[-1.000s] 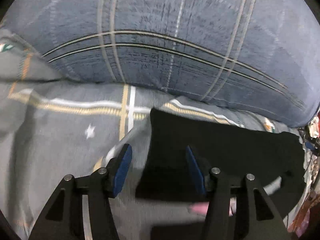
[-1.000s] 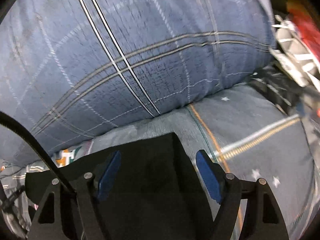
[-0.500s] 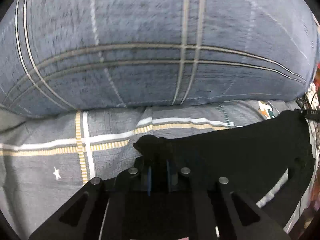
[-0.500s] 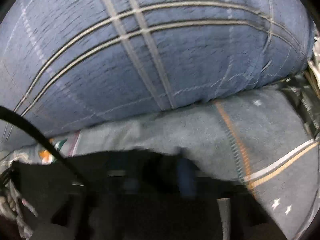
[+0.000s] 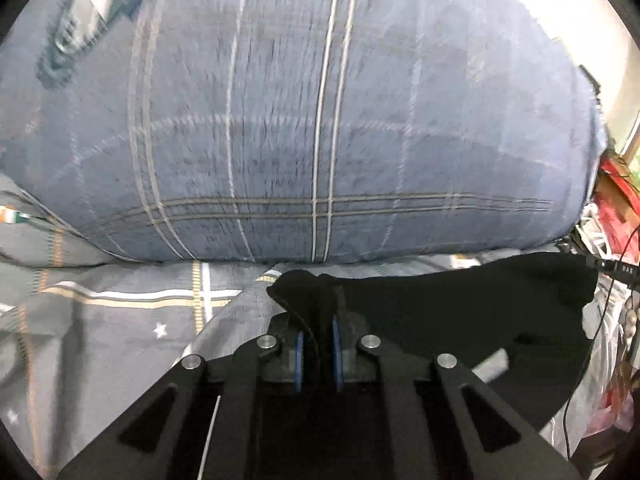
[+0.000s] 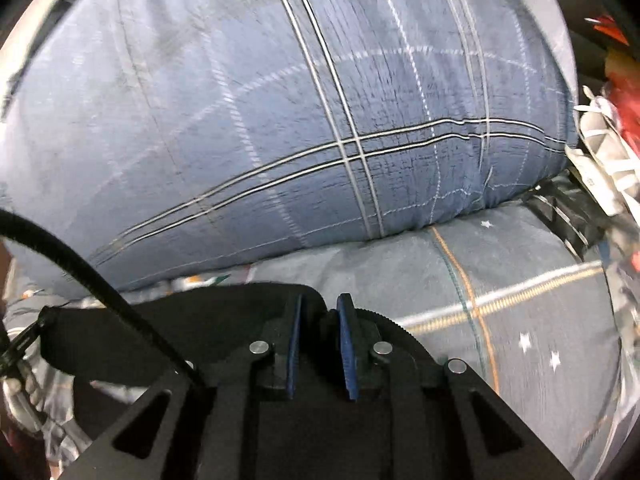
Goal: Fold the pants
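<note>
Pants (image 5: 460,312), black, hang pinched at both of my claws: my left gripper (image 5: 317,344) has its blue pads closed narrow on a bunched corner of the cloth, and my right gripper (image 6: 318,344) is closed on the opposite corner, with a fold of dark fabric wedged between its pads. From the left wrist view the garment stretches away to the right, lifted off the grey bedsheet (image 5: 120,320) with its yellow and white stripes and small stars. From the right wrist view the pants (image 6: 160,320) stretch off to the left over the same sheet (image 6: 520,300).

Straight ahead of both claws a big blue plaid pillow (image 5: 320,120) fills most of the view, resting on the sheet just beyond the cloth; it blocks the far side of the bed. In the right view the pillow (image 6: 300,120) looms the same way. A black cable (image 6: 80,264) crosses my right view at the left. Red and white clutter (image 5: 616,200) sits at the bed's right edge, too blurred to name.
</note>
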Demonstrator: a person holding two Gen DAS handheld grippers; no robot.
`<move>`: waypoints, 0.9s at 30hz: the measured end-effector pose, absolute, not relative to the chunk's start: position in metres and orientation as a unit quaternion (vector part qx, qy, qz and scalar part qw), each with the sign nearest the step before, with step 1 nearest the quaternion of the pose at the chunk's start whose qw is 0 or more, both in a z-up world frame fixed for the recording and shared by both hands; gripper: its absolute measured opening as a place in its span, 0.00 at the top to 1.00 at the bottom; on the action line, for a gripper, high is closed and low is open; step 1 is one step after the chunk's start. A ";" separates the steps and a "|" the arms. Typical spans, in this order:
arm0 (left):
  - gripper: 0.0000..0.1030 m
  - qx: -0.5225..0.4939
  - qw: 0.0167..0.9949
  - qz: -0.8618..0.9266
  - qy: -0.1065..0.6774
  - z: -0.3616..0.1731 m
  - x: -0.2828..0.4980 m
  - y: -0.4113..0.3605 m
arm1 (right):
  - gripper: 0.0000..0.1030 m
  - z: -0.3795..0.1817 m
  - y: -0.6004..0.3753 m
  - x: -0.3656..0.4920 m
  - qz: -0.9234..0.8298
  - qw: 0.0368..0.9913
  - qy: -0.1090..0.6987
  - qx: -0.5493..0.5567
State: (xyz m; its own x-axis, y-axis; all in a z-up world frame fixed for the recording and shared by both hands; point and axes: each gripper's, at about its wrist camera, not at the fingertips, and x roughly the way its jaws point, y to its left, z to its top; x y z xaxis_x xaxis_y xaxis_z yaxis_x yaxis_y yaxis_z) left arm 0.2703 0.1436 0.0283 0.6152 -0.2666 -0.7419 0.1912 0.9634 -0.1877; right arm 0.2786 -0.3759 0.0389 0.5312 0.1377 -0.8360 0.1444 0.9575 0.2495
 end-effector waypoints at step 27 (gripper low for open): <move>0.55 -0.252 0.842 -0.130 0.460 -0.029 0.078 0.227 | 0.53 -0.026 -0.434 0.021 -0.043 0.834 0.451 0.314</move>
